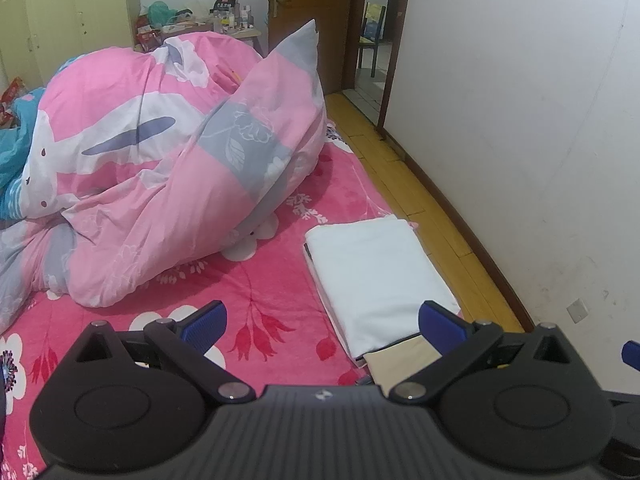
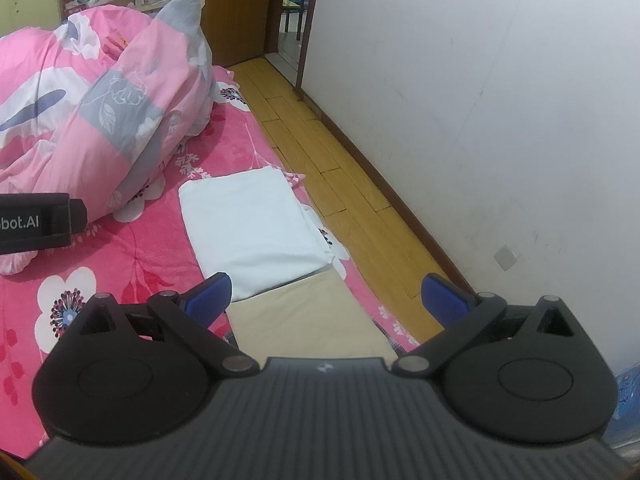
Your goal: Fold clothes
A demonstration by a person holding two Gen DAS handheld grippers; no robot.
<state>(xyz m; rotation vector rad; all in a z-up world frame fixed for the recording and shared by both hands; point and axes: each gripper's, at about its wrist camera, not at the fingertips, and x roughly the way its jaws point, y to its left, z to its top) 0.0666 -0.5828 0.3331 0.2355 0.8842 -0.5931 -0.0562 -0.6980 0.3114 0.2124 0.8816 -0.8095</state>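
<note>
I am holding the left gripper (image 1: 322, 326) and right gripper (image 2: 326, 298) above the bed (image 1: 272, 300), fingers spread and gripping nothing. The white garment (image 2: 252, 232) is lying folded on the beige garment (image 2: 308, 320), beside the quilt (image 1: 160, 168). The beige one perhaps is waiting unfolded.

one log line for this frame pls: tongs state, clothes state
left tongs: open, empty | right tongs: open, empty | white garment: folded, overlapping beige garment | both on floral bedsheet, near bed edge
</note>
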